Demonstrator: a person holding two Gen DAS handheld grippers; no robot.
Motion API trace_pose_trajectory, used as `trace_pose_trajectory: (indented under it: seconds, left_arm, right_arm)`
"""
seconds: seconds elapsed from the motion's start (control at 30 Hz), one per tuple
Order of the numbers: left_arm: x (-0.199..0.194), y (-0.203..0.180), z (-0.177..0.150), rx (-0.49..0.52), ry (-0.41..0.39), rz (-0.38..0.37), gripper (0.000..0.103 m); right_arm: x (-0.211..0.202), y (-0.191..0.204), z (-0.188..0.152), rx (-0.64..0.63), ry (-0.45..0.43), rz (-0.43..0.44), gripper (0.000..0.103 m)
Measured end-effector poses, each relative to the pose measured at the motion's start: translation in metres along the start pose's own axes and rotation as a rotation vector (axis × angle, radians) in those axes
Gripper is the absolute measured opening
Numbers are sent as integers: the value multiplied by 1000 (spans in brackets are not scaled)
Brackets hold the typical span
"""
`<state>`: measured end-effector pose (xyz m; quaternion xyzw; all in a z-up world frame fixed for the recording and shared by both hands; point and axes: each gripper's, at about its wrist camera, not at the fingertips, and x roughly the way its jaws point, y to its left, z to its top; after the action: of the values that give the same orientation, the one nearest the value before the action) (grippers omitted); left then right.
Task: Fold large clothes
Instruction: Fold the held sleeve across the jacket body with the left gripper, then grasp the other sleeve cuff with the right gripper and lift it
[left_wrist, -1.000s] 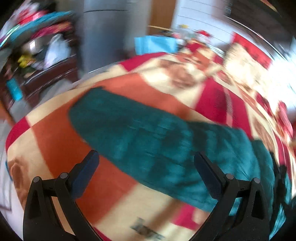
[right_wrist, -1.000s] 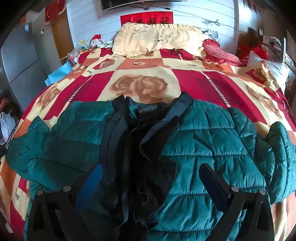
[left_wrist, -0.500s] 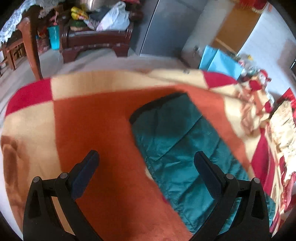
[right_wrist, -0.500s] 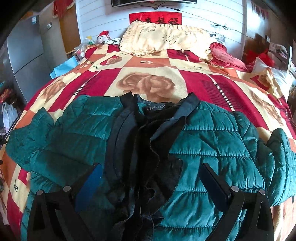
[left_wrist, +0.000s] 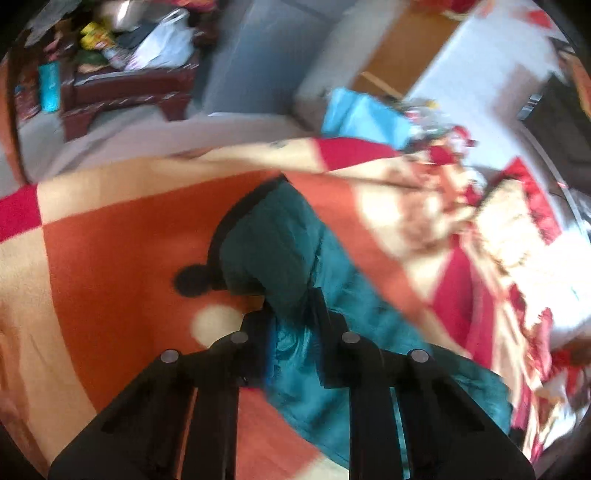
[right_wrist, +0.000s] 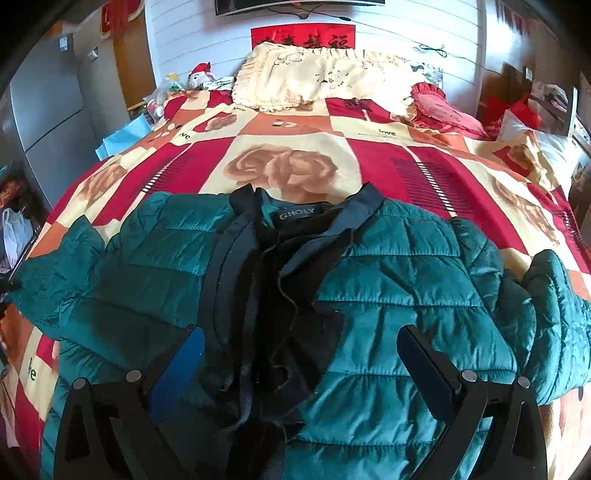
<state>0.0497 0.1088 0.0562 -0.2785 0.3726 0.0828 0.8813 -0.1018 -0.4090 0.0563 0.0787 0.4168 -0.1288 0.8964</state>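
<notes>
A teal quilted jacket (right_wrist: 399, 295) with a dark lining and collar lies face up and open on the bed. In the left wrist view my left gripper (left_wrist: 291, 317) is shut on the jacket's left sleeve (left_wrist: 273, 251), just behind its dark cuff. The sleeve lies on the orange square of the blanket. In the right wrist view my right gripper (right_wrist: 299, 347) is open and empty, hovering over the jacket's front opening. The right sleeve (right_wrist: 554, 295) is bunched at the right.
The bed has a red, orange and cream rose-patterned blanket (right_wrist: 288, 166). A cream pillow (right_wrist: 321, 81) and a red cushion (right_wrist: 447, 114) lie at the head. A grey fridge (right_wrist: 44, 110) and a cluttered dark bench (left_wrist: 122, 88) stand left of the bed.
My left gripper moved onto the sleeve and closed on it near the cuff. My right gripper edged slightly back over the jacket and stayed open.
</notes>
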Motion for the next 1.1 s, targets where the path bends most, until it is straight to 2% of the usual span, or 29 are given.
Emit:
trace_pose_trajectory:
  seconds: [0.17, 0.27, 0.37, 0.53, 0.67, 0.77, 0.9, 1.0, 1.07, 1.1]
  left_arm:
    - [-59, -64, -20, 125, -15, -188, 12]
    - [-87, -110, -45, 226, 1, -278, 12]
    - [-109, -155, -80, 327, 36, -362, 12]
    - [-122, -227, -148, 474, 127, -453, 12]
    - [-117, -270, -201, 572, 190, -480, 10]
    - [-108, -284, -227, 619, 231, -476, 10]
    - [-110, -279, -236, 664, 207, -447, 11]
    - [-109, -266, -227, 644, 230, -451, 12]
    - [-106, -253, -213, 624, 243, -437, 24]
    - [-105, -245, -206, 617, 246, -425, 45]
  right_arm:
    - [-10, -10, -1, 10, -10, -12, 103]
    - [-17, -18, -2, 27, -16, -11, 103]
    - [-23, -27, -2, 47, -21, -13, 103]
    - [-36, -44, -3, 63, -39, -29, 103]
    - [-46, -60, -4, 83, -53, -42, 103]
    - [-49, -70, -9, 99, -48, -50, 103]
    - [-52, -76, -15, 107, -32, 7, 103]
    - [-51, -69, -14, 111, -28, 81, 103]
    - [-46, -59, -10, 107, -19, 111, 103]
    - [-44, -51, -8, 100, -16, 123, 103]
